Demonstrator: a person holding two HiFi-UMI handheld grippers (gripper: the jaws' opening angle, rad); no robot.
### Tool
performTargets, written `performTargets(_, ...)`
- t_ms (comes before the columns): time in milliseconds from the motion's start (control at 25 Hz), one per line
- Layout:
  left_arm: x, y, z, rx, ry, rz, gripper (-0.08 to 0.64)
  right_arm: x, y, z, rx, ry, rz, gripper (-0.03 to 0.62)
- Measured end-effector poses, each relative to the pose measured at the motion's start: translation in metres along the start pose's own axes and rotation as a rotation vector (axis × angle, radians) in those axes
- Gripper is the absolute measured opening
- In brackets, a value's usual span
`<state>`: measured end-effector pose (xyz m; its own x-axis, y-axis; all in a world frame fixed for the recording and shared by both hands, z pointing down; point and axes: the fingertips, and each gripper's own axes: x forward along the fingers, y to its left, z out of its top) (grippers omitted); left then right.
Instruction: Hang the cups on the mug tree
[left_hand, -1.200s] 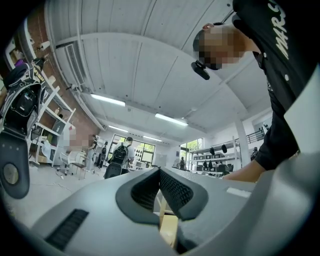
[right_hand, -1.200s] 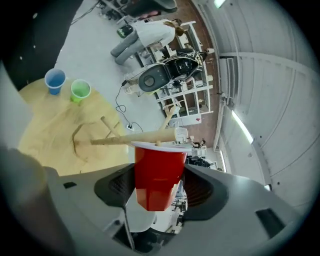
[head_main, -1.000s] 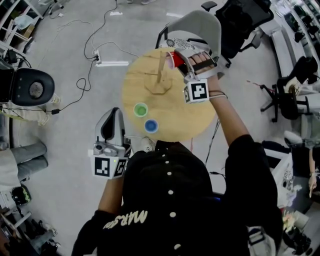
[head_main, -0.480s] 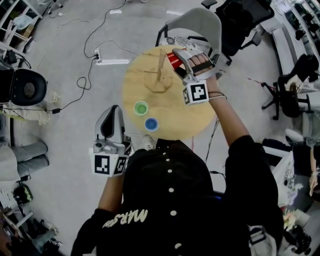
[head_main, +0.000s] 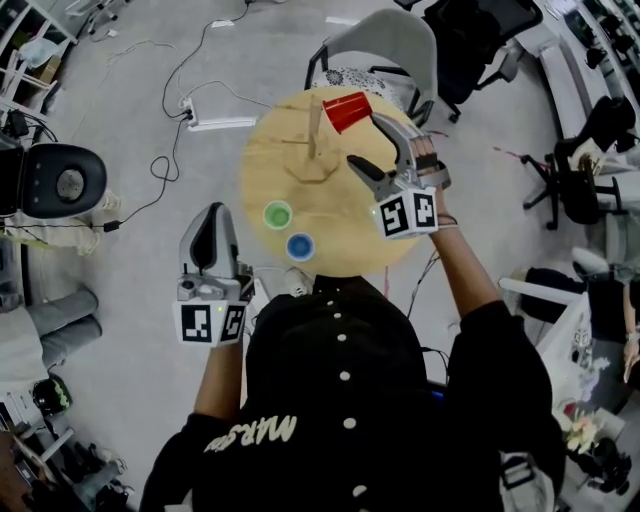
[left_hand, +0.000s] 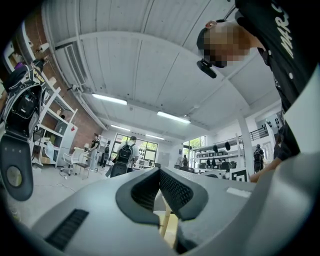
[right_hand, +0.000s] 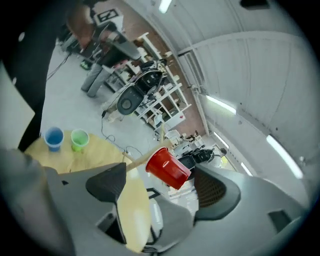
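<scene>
Nearest, on the person's side of the mug tree (head_main: 316, 160) and off the round table (head_main: 345, 235) on which the tree stands, the left gripper (head_main: 212, 212) is held over the floor. Its jaws are pressed together with nothing between them.

On the table, the blue cup (head_main: 300, 246) stands upright on the near side of the mug tree. The green cup (head_main: 277, 214) stands just beside it, a little closer to the tree. Both are well apart from either tool.

To the right of the mug tree, the right gripper (head_main: 365, 140) hangs above the table with its jaws wide apart. They have just been opening, and the pads press on nothing.

The red cup (head_main: 347, 110) sits tilted on a peg on the tree's right side, mouth toward the post. It lies just past the right gripper's fingertips, in line with the gap and apart from both pads.

Beyond the mug tree, a grey chair (head_main: 385, 45) stands against the far edge of the table.
</scene>
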<state>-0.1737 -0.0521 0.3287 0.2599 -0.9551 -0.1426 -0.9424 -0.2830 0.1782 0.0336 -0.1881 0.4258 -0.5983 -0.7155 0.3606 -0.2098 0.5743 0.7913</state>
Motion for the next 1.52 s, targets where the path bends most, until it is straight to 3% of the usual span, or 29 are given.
performTargets(200, 0.005, 0.008, -0.004, 0.014, 0.021, 0.014, 0.002, -0.039, 0.043, -0.011, 0.557, -0.097, 0.071, 0.409)
performTargets(320, 0.009, 0.010, -0.011, 0.016, 0.037, 0.021, 0.002, -0.050, 0.093, -0.012, 0.739, -0.125, 0.172, 0.399)
performTargets(600, 0.015, 0.008, -0.034, 0.020, 0.090, 0.032, 0.002, -0.047, 0.241, 0.004, 0.747, -0.118, 0.462, 0.410)
performTargets(760, 0.017, 0.007, -0.045, 0.025, 0.116, 0.032, 0.002, -0.036, 0.285, 0.006, 0.762, -0.083, 0.547, 0.410)
performTargets(920, 0.015, 0.008, -0.059, 0.027, 0.146, 0.028, 0.002, -0.017, 0.322, -0.005, 0.836, -0.009, 0.552, 0.410)
performTargets(1160, -0.001, 0.011, -0.078, 0.040, 0.186, 0.034, 0.002, 0.007, 0.368, -0.007, 0.811, 0.019, 0.532, 0.385)
performTargets(1520, -0.020, 0.027, -0.079, 0.045, 0.203, 0.066, 0.002, 0.034, 0.386, -0.002, 0.812, 0.086, 0.456, 0.353)
